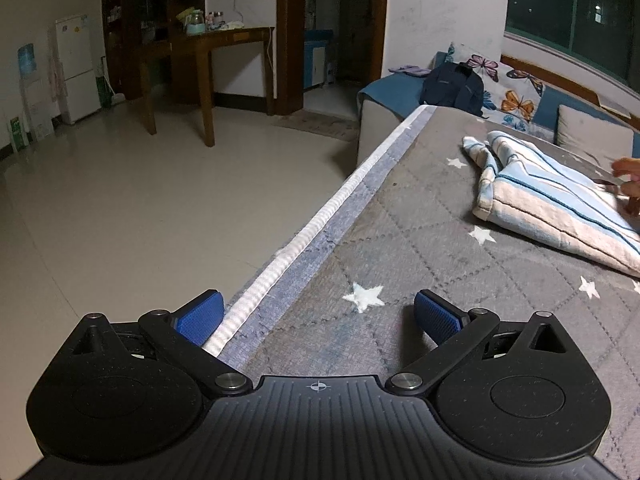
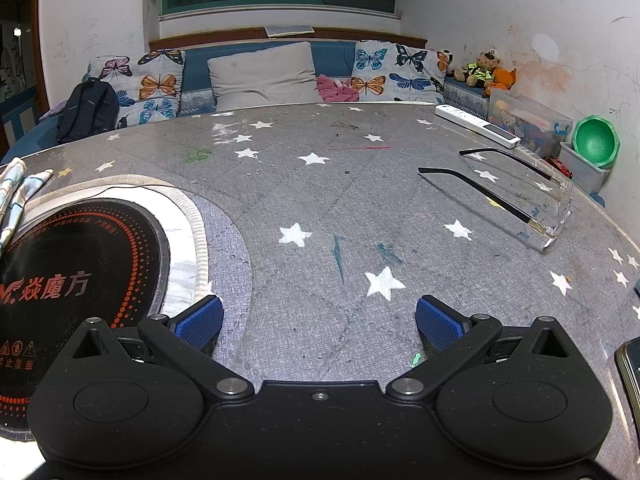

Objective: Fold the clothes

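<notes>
Garment, a blue-and-white striped cloth (image 1: pixel 560 200), lies at two o'clock in the left wrist view on the grey star-printed quilted bench (image 1: pixel 400 220), already doubled into a flat bundle with a loose end trailing; bare fingertips (image 1: pixel 628 178) touch its far edge. Left gripper (image 1: pixel 318 314) and right gripper (image 2: pixel 319 320) hover, fingers spread wide, holding nothing. Folding appears largely done; tidying the trailing end likely remains.

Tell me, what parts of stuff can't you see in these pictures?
- Striped cloth: left wrist view, cut off by the right edge.
- Hand: same view, mostly past that edge.
- Phone: right wrist view, only a sliver at the edge.
- Cooktop: partly behind the right gripper.
</notes>
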